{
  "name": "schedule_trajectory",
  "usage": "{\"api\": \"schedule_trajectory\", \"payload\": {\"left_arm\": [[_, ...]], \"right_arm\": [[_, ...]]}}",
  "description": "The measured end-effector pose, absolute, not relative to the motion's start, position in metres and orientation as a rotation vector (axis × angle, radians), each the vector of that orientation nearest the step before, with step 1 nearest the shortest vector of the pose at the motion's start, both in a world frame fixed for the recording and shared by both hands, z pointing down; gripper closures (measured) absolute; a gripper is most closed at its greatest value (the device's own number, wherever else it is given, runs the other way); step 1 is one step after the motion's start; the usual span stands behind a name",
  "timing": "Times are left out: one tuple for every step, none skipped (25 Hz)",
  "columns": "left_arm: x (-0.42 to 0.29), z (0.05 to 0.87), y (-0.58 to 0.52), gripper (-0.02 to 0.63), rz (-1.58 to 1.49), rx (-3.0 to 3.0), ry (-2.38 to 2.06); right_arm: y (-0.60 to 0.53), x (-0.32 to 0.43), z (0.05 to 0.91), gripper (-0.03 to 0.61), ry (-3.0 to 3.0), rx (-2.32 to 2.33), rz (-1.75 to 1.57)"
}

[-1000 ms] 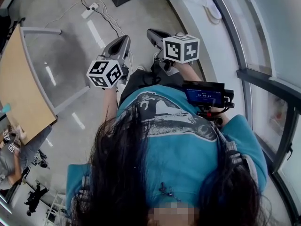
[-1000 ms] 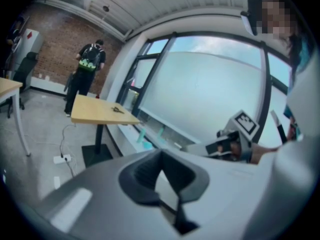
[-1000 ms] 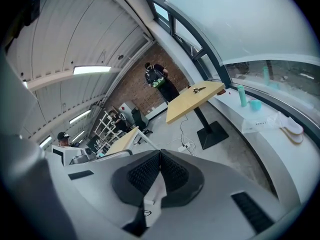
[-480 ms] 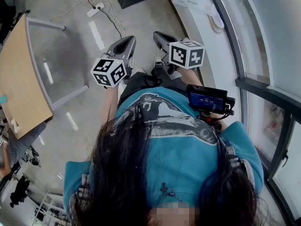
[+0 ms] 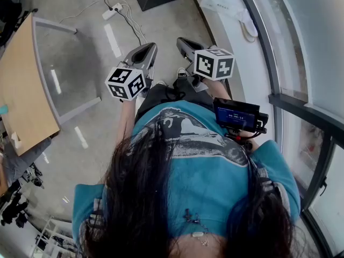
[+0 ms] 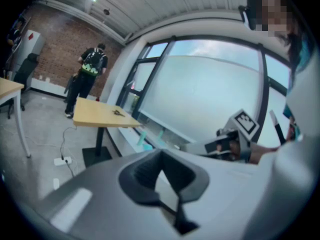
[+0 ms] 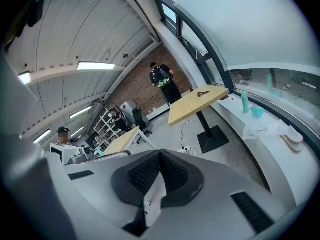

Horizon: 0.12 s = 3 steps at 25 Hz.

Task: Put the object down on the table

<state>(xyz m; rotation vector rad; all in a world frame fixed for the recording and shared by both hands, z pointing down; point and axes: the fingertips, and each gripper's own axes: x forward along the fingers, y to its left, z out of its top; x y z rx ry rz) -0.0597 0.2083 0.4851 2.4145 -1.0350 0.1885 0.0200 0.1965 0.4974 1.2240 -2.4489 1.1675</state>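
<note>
No object sits between either pair of fingers, and none of the views shows me which thing the task means, so I cannot say where it is. The left gripper [image 6: 161, 153] has its dark pads pressed together on nothing; the right gripper [image 7: 160, 153] is likewise fully closed and empty. Over the last second little has changed: both pairs of fingers stay shut, and the two marker cubes, left [image 5: 126, 83] and right [image 5: 214, 63], have only drifted slightly across the head view. The wooden counter [image 5: 21, 95] remains well apart at the left edge, with bare floor [image 5: 80, 58] between it and the grippers. My judgement is that nothing is left in hand to put down, so the task is either finished or not under way. Both grippers are held out low in front of the standing person's body, side by side, pointing forward over the floor beside the window.
</note>
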Motion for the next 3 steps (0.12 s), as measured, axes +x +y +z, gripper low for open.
{"api": "schedule_trajectory", "payload": {"left_arm": [[-0.06, 0.4852, 0.2085, 0.612, 0.189, 2.414, -1.037], [-0.0602, 0.4852, 0.2087, 0.612, 0.189, 2.413, -1.038], [-0.0604, 0.4852, 0.2089, 0.612, 0.189, 2.413, -1.039]], "right_arm": [[0.1966, 0.0201, 0.4976, 0.566, -2.448, 1.224, 1.167], [0.1968, 0.0202, 0.4978, 0.566, -2.448, 1.224, 1.167], [0.197, 0.0204, 0.498, 0.566, -2.447, 1.225, 1.167]]}}
